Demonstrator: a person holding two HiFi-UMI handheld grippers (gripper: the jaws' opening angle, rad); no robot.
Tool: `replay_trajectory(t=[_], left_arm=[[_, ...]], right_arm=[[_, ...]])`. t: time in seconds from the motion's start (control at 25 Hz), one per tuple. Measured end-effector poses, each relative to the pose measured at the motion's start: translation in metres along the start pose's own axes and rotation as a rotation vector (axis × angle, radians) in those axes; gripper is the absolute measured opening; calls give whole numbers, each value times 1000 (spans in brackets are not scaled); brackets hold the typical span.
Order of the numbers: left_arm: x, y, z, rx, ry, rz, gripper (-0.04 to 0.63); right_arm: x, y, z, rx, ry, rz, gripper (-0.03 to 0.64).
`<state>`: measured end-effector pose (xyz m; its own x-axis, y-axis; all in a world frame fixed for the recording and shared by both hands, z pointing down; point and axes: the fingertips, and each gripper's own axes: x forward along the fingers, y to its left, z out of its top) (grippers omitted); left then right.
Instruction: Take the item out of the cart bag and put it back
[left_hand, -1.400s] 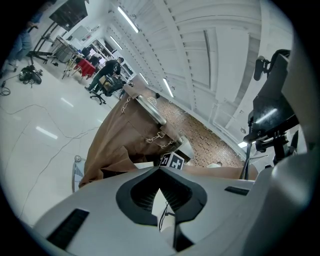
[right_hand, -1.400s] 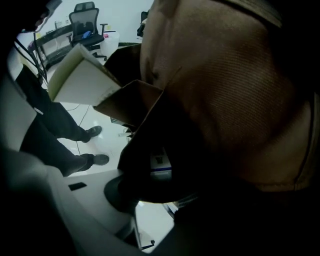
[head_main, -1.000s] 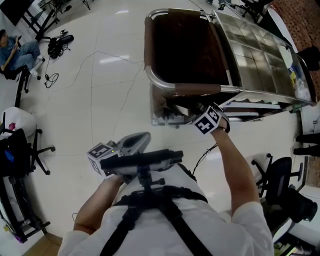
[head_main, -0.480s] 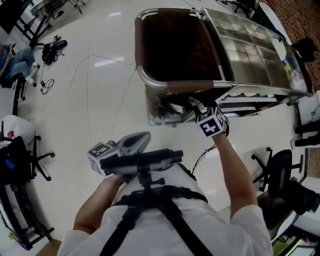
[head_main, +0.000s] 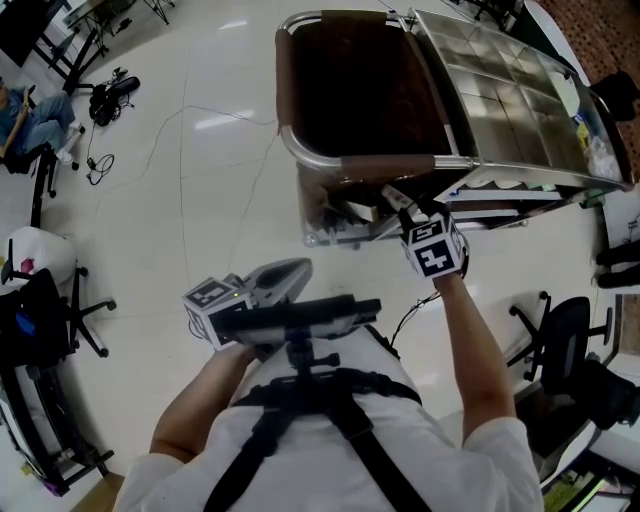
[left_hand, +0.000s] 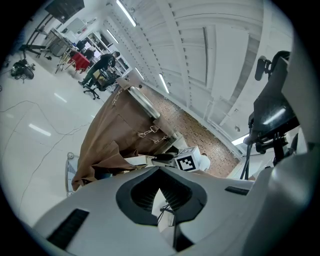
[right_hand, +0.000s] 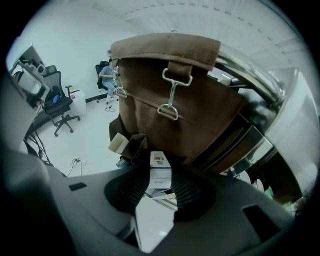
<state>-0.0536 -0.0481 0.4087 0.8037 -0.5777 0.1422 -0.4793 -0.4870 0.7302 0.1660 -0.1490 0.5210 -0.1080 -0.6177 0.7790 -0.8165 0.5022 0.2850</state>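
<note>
The cart's brown bag hangs open from a metal frame straight ahead. In the right gripper view its front fills the picture, with a metal clasp at the top. My right gripper is low in front of the bag, shut on a small white box. Seen from the gripper, the box stands upright between the pads. My left gripper is held close to my body, away from the cart, open with nothing in it. The bag lies beyond the left gripper.
A stainless shelf unit joins the cart's right side. Cardboard pieces sit under the bag. Office chairs stand at the right and left. A thin cable runs over the white floor. A person sits far left.
My right gripper, still shut on the white box, has drawn back a little from the cart's lower front toward me. The left gripper has stayed where it was.
</note>
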Motion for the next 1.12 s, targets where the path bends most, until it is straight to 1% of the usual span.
replay_trajectory(t=[0.12, 0.32, 0.48, 0.6, 0.76, 0.92, 1.12], left_arm=[[2, 0, 1, 2, -5, -2, 5], [1, -1, -3, 4, 24, -7, 5], [2, -1, 1, 6, 12, -5, 5], [2, 0, -1, 3, 26, -7, 5], [3, 1, 1, 6, 16, -5, 5], [4, 2, -1, 5, 35, -10, 5], [7, 3, 3, 2, 14, -4, 5]], right_arm=[[-4, 0, 2, 28, -17, -4, 141], [-9, -1, 6, 68, -44, -3, 141], [-12, -1, 11, 87, -75, -14, 141], [-13, -1, 14, 105, -97, -14, 141], [-15, 0, 15, 120, -108, -10, 141], [-17, 0, 14, 143, -119, -6, 141], [-25, 5, 13, 155, -130, 6, 141]])
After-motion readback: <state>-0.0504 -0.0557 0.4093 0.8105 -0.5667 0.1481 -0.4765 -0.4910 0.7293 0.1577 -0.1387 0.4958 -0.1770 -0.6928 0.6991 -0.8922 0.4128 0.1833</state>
